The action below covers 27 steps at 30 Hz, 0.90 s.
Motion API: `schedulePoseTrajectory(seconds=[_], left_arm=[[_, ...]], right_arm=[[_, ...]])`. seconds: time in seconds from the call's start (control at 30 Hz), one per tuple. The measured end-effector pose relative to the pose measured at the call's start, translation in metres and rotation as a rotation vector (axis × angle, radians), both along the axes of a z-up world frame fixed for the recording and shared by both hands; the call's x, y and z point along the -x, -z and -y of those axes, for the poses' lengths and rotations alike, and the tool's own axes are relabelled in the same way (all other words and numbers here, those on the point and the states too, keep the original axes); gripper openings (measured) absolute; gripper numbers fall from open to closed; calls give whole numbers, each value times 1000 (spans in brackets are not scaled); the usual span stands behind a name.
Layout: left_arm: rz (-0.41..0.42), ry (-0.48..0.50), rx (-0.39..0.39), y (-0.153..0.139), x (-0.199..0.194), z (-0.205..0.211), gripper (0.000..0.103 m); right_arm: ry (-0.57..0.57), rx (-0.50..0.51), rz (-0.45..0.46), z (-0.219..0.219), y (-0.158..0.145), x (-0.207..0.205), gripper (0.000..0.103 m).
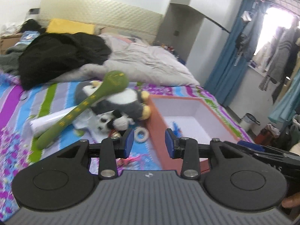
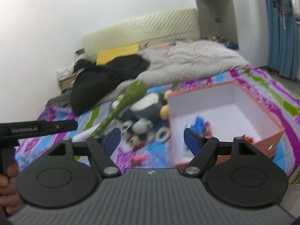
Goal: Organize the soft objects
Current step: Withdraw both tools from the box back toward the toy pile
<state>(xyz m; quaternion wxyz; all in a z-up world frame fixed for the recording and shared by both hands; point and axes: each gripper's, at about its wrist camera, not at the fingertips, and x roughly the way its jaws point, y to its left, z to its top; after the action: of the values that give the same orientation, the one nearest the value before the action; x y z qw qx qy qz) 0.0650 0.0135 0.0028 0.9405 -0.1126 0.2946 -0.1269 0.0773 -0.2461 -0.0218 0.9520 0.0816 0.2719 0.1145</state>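
On the striped bedsheet (image 1: 16,101), my orange box (image 1: 189,108) sits at three o'clock. The penguin (image 1: 120,101) lies beside it, and the green club (image 1: 82,108) leans across it, head pointing to one o'clock. My left tongs (image 1: 149,142) and right tongs (image 2: 152,140) are released, empty.

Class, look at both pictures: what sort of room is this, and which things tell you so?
Most likely a bedroom in a home. A bed with a padded headboard fills the view, a rumpled quilt lies on its striped sheet, and clothes hang by the window.
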Motion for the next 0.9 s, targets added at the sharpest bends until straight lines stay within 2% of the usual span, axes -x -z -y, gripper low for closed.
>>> schedulePoseTrajectory(seconds=[0.1,0.27,0.53,0.9], left_arm=[[-15,-19,19,10,13,-14,42],[-32,-44,5,24,32,-25,42],[-57,-68,34,40,55,-37,54],[-84,-85,58,53,48,-43,55]], right_arm=[[-9,19,-19,-14,5,7,76],[-39,-7,-63,-35,18,22,76],[-102,38,-95,-62,32,43,76],[-104,51,-117,-67,41,36,76]])
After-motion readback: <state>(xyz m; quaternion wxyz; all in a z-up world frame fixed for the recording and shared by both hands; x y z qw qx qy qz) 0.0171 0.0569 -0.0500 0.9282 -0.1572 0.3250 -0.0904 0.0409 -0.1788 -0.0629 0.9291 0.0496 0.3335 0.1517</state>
